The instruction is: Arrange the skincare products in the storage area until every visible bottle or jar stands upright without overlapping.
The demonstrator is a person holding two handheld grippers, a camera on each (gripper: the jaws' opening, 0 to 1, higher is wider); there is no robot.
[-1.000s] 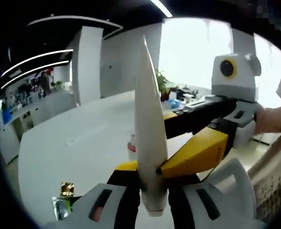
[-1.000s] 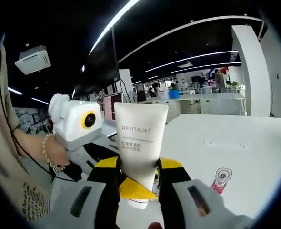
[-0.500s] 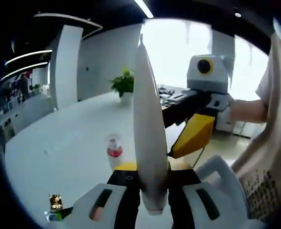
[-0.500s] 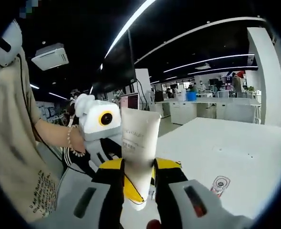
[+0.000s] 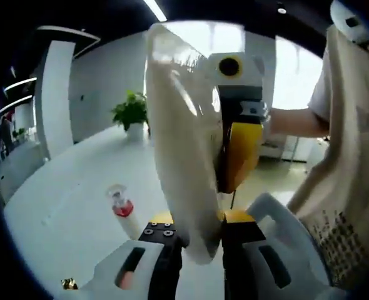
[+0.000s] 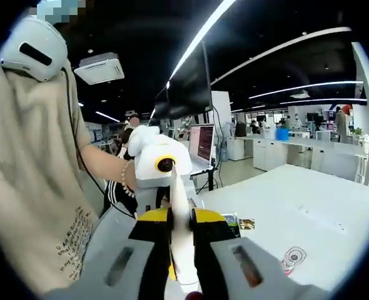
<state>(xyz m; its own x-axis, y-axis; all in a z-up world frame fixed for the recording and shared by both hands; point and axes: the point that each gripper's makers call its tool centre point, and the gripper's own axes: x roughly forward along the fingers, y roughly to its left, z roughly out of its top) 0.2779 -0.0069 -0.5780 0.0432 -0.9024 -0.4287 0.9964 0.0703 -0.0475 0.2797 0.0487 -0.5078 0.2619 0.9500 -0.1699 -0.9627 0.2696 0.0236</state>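
Both claws clamped on the same white tube (image 5: 183,144), lifted above the table (image 5: 65,206). Left gripper view: left claw (image 5: 194,240) has its jaws closed on the tube's lower end, tube rising up the middle of the view with its broad face angled toward the camera; print on it too blurred to read. Right claw (image 5: 237,153) comes in from the right of that view, yellow jaw pressed against the tube's right side partway up, held by a person's hand at the end of a bare forearm, beige printed shirt (image 5: 341,169) behind it. Right gripper view: right claw (image 6: 181,240) jaws close together on the tube (image 6: 179,219), which shows edge-on here as a thin white strip between them. The left claw (image 6: 153,200) sits just behind the tube, a hand (image 6: 127,181) with a bead bracelet gripping it. On the table, well apart from the tube: a small bottle with red liquid and clear cap (image 5: 121,205) stands upright in the left gripper view; in the right gripper view a red-and-white item (image 6: 291,259) lies flat and small foil sachets (image 6: 239,222) sit just past the claws. A potted plant (image 5: 131,112) stands at the far end of the table.
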